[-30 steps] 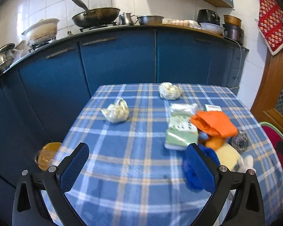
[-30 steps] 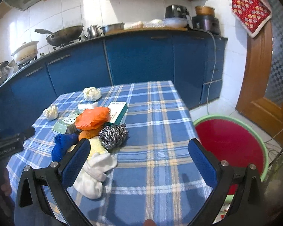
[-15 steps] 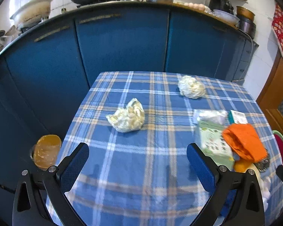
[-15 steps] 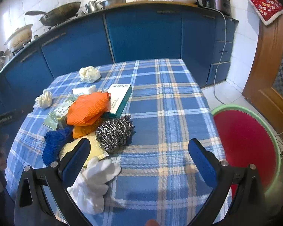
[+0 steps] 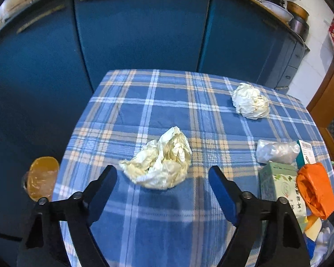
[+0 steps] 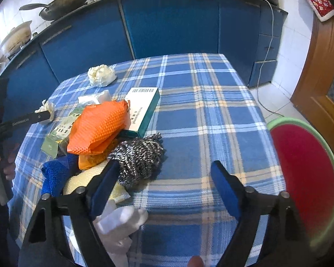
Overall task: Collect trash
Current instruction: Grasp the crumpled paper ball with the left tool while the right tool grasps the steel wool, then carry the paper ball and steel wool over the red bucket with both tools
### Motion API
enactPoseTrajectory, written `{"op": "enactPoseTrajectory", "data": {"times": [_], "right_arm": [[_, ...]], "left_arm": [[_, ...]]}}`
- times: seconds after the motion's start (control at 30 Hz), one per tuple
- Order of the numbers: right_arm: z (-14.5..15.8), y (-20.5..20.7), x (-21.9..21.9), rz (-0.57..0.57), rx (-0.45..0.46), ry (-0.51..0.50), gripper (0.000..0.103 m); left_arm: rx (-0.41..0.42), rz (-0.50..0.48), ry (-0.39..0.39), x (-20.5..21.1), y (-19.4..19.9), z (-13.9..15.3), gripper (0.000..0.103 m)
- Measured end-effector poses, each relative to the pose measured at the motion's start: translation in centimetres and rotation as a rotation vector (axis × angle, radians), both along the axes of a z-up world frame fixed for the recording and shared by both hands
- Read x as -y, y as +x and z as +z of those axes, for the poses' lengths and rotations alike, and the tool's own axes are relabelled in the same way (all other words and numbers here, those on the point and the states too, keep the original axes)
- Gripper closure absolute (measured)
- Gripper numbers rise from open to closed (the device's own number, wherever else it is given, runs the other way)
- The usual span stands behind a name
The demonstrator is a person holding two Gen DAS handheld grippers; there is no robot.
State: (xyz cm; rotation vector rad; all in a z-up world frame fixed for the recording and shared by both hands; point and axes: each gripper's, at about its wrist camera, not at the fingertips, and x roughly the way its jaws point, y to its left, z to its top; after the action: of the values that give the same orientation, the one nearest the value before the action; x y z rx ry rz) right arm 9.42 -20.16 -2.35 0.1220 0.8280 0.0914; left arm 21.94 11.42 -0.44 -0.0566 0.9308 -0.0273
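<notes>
- A table under a blue plaid cloth (image 5: pixel 158 222) stood before blue kitchen cabinets (image 5: pixel 140 29); a red basin (image 6: pixel 300 166) sat beside it.
- Two crumpled paper wads lay on the cloth: the nearer wad (image 5: pixel 160 166) and the farther wad (image 5: pixel 250 104).
- A teal box (image 6: pixel 144 109) bore a barcode; its writing was illegible.
- The left gripper (image 5: pixel 162 173) was closing, the nearer wad just ahead of its tips and untouched.
- The right gripper (image 6: pixel 164 171) was closing on nothing, its left finger against a steel scourer (image 6: pixel 140 158).

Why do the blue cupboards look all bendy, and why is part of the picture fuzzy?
Left wrist view: the fisheye lens curves the blue cupboards and darkens the corners; the crumpled paper is sharp, with a soft shadow beneath it. Right wrist view: the same bending; the red basin at the edge is smeared and the white glove near the lens is soft.
</notes>
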Motion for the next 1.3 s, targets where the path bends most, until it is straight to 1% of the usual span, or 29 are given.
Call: {"op": "enactPoseTrajectory", "data": {"times": [0.07, 0.2, 0.23, 0.3, 0.47, 0.6, 0.63, 0.77, 0.8, 0.93, 1.03, 1.3], "right_arm": [[-0.2, 0.2, -0.1, 0.001, -0.011, 0.002, 0.025], [-1.0, 0.4, -0.3, 0.003, -0.045, 0.023, 0.036], [-1.2, 0.5, -0.3, 0.001, -0.056, 0.032, 0.04], [-1.2, 0.5, -0.2, -0.014, -0.054, 0.036, 0.042], [-1.2, 0.4, 0.0, -0.033, -0.054, 0.045, 0.045], [-1.1, 0.3, -0.1, -0.04, -0.051, 0.039, 0.049], [-1.0, 0.3, -0.1, -0.041, -0.05, 0.037, 0.052], [-1.0, 0.3, 0.0, -0.04, -0.046, 0.039, 0.063], [-1.0, 0.3, 0.1, -0.039, -0.045, 0.042, 0.068], [-1.1, 0.4, 0.2, -0.023, -0.042, 0.069, 0.084], [-1.0, 0.3, 0.0, -0.012, -0.031, 0.068, 0.089], [-0.2, -0.9, 0.7, -0.011, 0.01, 0.086, 0.091]], "left_arm": [[-0.015, -0.012, -0.011, 0.0, 0.6, -0.4, 0.021], [-0.029, -0.037, -0.022, 0.2, 1.3, -0.9, 0.022], [-0.029, -0.045, -0.025, 0.3, 1.5, -1.0, 0.027], [-0.04, -0.053, -0.029, 0.2, 1.8, -1.2, 0.035], [-0.036, -0.066, -0.024, 0.2, 1.8, -1.3, 0.039], [-0.028, -0.069, -0.02, 0.1, 1.8, -1.3, 0.052], [-0.028, -0.072, -0.023, 0.1, 1.8, -1.3, 0.056], [-0.021, -0.077, -0.017, 0.4, 1.4, -1.1, 0.062], [-0.018, -0.077, -0.017, 0.5, 1.3, -1.0, 0.064], [-0.005, -0.08, -0.025, 0.7, 0.7, -0.4, 0.064], [0.008, -0.085, -0.028, 1.0, 0.1, 0.2, 0.064], [0.057, -0.104, -0.05, 2.1, -2.1, 2.4, 0.064]]}}
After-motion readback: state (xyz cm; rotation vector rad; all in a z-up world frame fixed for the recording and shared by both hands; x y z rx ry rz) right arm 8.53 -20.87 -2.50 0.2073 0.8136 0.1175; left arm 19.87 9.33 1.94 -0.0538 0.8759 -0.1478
